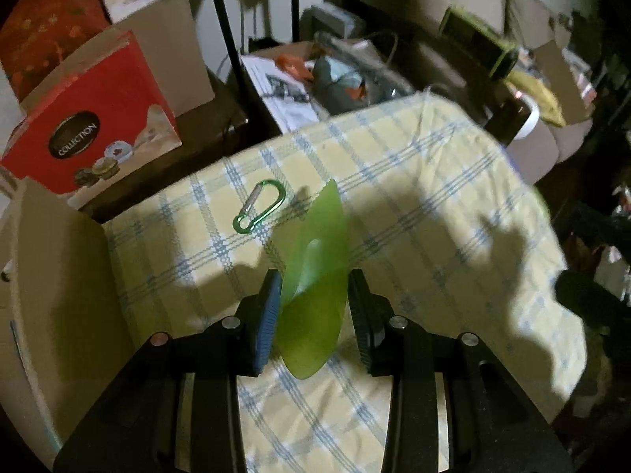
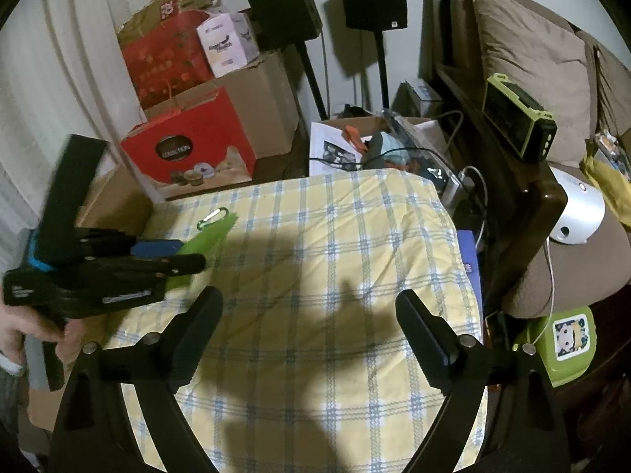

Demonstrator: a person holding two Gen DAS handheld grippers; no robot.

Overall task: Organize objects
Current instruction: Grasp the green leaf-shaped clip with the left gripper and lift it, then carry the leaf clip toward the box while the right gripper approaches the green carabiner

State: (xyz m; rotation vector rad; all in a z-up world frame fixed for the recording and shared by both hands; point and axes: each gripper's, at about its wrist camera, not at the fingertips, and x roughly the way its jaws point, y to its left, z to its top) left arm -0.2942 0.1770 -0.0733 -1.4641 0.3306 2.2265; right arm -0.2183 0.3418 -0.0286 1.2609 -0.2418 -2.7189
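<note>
Green translucent plastic — a curved, leaf-shaped scoop (image 1: 315,276) — sits clamped between the fingers of the left gripper (image 1: 315,307), which is raised above the checked yellow-and-blue tablecloth (image 1: 434,205) and points toward the far left of the table. In the left wrist view the blue-padded finger (image 1: 266,323) presses the scoop's left edge and the black finger its right edge, with the scoop standing on edge and its tip reaching forward past the fingertips. Just beyond that tip, lying flat on the cloth near the far left corner, is a green carabiner (image 1: 260,205) with a silver gate, apart from the scoop. From the right wrist view the left gripper (image 2: 189,256) comes in from the left, held roughly level with its fingers aimed right and slightly away, the person's hand (image 2: 23,327) wrapped round its handle low at the left edge. The right gripper (image 2: 309,315) hovers over the near middle of the table, its two black fingers spread wide apart with nothing between them — only shadowed cloth beneath. A red box (image 2: 189,146) marked "COLLECTION" stands beyond the table's far left edge.
</note>
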